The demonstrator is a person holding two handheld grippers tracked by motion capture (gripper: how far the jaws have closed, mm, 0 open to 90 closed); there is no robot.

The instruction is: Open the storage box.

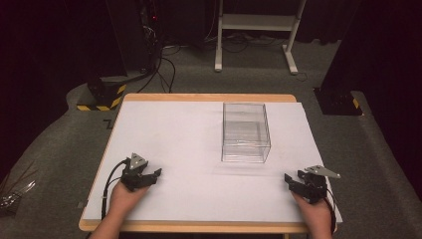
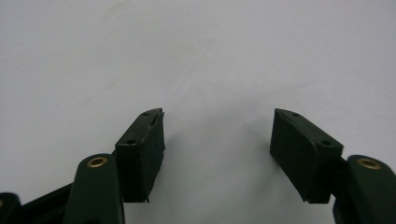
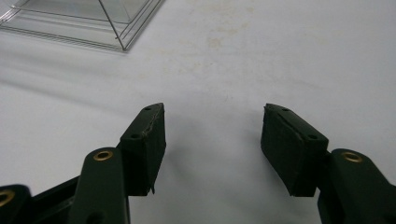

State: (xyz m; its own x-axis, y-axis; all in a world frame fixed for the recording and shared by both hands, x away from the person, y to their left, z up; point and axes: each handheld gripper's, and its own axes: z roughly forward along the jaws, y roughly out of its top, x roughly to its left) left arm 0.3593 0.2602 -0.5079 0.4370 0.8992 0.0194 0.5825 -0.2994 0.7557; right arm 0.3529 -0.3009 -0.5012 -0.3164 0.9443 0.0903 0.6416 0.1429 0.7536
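- The left gripper (image 2: 217, 140), black and two-jawed, has its jaws spread wide with nothing between them; in the left gripper view bare white surface shows in the gap.
- The right gripper (image 3: 212, 135), of the same black make, also has its jaws spread wide and holds nothing; the white surface between them carries faint brownish smudges farther ahead.
- In the high view the left gripper (image 1: 149, 175) rests low over the near left part of the desk, held in the person's left hand (image 1: 124, 198), with a grey three-cornered plate on top and a black cable trailing off toward the desk's left edge.
- The right gripper (image 1: 293, 180) sits over the near right part, held in the right hand (image 1: 314, 211), its grey plate pointing right.
- The two grippers are well apart, their jaws turned inward toward each other.
- A clear, box-shaped plastic container (image 1: 245, 132) stands upright on the desk, right of centre and beyond both grippers, nearer the right one; its near corner (image 3: 93, 23) shows at the upper left of the right gripper view.
- The wooden-edged desk with a white sheet over it (image 1: 174, 129) stands on grey carpet.
- Beyond it are a white metal frame (image 1: 256, 30) and black cables (image 1: 164, 64) on the floor.
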